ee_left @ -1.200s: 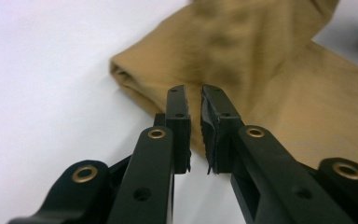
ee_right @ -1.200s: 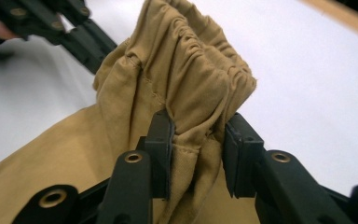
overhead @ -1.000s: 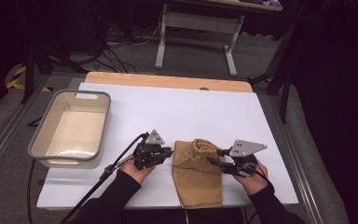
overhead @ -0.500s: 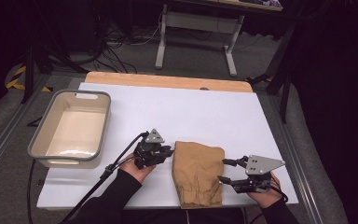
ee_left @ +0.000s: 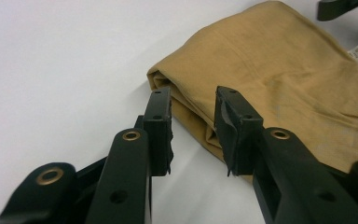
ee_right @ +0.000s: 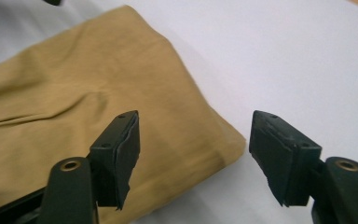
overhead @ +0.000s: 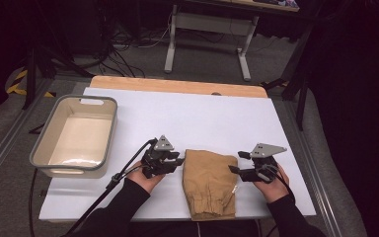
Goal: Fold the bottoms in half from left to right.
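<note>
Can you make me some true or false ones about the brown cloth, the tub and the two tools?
1. The brown cloth lies folded on the white table. True.
2. The left tool is clamped shut on the cloth. False: its jaws have just been opening, and the cloth's edge sits between them unpinched.
3. The tub has cloth inside. False: it looks empty.
4. The right tool is open near the cloth's corner. True.
5. The tub stands between the two tools. False: it stands off to the left of both.

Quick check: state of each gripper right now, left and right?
Left gripper: open, jaws just opening, straddling the folded tan garment edge, not pinching it.
Right gripper: open, jaws just opening, over the garment's corner, holding nothing.
</note>
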Demonstrator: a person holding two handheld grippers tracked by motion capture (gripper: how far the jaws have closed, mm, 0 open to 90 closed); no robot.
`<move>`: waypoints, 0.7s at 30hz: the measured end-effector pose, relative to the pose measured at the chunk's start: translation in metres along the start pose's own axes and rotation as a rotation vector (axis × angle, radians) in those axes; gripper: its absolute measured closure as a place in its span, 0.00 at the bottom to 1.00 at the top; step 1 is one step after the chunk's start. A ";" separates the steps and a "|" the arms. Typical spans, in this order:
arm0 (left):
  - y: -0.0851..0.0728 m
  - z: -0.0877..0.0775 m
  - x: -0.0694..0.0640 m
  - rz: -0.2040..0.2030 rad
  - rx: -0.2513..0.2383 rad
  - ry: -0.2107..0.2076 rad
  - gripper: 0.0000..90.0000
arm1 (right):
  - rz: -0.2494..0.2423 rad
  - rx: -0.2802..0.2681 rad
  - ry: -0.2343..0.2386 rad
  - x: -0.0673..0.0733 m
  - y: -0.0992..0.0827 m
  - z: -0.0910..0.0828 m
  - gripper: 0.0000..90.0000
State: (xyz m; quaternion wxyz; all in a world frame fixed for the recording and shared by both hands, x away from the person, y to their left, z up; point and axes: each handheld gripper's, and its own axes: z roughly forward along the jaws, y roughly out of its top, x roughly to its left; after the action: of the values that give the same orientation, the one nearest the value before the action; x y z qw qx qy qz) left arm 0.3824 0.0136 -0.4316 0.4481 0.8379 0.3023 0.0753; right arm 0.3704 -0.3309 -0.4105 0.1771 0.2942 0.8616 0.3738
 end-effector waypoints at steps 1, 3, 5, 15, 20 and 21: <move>0.000 0.000 0.000 0.001 0.000 0.005 0.74 | 0.008 0.008 0.006 -0.003 0.000 0.003 0.37; 0.000 0.000 0.000 0.003 0.001 0.008 0.73 | 0.028 0.031 0.017 -0.010 0.001 0.012 0.34; 0.000 0.001 0.000 0.002 0.002 0.009 0.72 | 0.047 0.061 0.017 -0.015 0.000 0.020 0.33; -0.001 0.002 -0.001 0.004 0.003 0.009 0.71 | 0.079 0.119 0.042 -0.023 -0.002 0.049 0.34; 0.000 0.001 0.000 0.007 0.003 0.012 0.71 | 0.096 0.134 0.049 -0.023 0.000 0.058 0.38; 0.000 0.001 0.000 0.007 0.003 0.013 0.71 | 0.096 0.140 0.049 -0.022 0.001 0.058 0.42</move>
State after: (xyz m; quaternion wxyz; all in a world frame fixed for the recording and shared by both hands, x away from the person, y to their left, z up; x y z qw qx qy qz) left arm 0.3826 0.0129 -0.4325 0.4448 0.8391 0.3023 0.0819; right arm 0.4182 -0.3135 -0.4456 0.1166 0.3375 0.8746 0.3279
